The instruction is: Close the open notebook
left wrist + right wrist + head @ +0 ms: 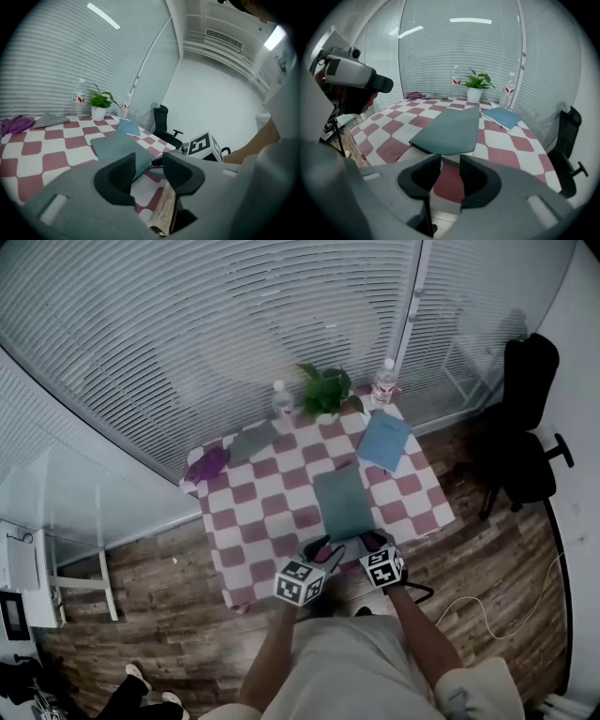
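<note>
The dark green notebook (342,502) lies flat on the red-and-white checked table (253,512), cover on top, and looks closed. It also shows in the left gripper view as the notebook (119,145) and in the right gripper view (450,129). My left gripper (323,547) hovers at the table's near edge, just left of the book's near corner, jaws apart and empty (147,164). My right gripper (375,542) is at the near edge on the book's right; its jaws (450,171) stand apart with nothing between them, short of the cover.
A blue notebook (384,440) lies at the back right. A potted plant (328,390) and two water bottles (282,397) (383,381) stand along the far edge. A purple cloth (206,465) and a grey cloth (251,440) lie at the back left. A black office chair (525,427) stands right of the table.
</note>
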`<control>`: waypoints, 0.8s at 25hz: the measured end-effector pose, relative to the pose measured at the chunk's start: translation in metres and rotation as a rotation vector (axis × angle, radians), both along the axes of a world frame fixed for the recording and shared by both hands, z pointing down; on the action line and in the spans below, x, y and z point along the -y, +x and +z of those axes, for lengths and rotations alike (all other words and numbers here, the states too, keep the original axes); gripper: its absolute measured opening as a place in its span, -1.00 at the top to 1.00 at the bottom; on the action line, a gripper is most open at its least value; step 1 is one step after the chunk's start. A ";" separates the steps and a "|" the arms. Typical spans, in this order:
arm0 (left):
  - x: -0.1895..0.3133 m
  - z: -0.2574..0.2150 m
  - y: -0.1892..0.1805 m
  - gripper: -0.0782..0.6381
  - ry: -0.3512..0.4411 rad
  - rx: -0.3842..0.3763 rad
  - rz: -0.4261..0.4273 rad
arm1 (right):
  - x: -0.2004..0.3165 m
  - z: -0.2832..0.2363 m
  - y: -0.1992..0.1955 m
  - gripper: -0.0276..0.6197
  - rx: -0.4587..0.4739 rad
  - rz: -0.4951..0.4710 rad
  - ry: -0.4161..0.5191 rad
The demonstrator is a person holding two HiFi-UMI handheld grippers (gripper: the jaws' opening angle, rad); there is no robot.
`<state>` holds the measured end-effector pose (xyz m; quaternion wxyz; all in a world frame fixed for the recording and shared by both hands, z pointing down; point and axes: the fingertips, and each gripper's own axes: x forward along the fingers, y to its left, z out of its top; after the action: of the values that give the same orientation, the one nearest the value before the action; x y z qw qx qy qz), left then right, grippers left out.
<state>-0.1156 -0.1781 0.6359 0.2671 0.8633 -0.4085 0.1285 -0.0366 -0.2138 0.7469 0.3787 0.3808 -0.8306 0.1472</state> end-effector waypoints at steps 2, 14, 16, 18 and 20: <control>-0.004 -0.002 0.005 0.27 0.004 -0.002 -0.021 | -0.010 -0.002 0.006 0.52 -0.013 -0.020 -0.004; -0.027 -0.008 0.024 0.27 0.046 0.039 -0.230 | -0.047 -0.047 0.041 0.52 0.098 0.000 0.065; -0.034 -0.010 0.025 0.27 0.056 0.051 -0.267 | -0.051 -0.056 0.050 0.52 0.127 0.012 0.085; -0.041 -0.011 0.025 0.27 0.062 0.057 -0.302 | -0.056 -0.062 0.058 0.52 0.150 0.012 0.104; -0.047 -0.013 0.024 0.27 0.070 0.063 -0.339 | -0.057 -0.065 0.070 0.52 0.171 0.020 0.119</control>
<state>-0.0921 -0.1308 0.6233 0.2416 0.7863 -0.5608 0.0943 0.0332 -0.1564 0.6817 0.2815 0.3971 -0.8633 0.1333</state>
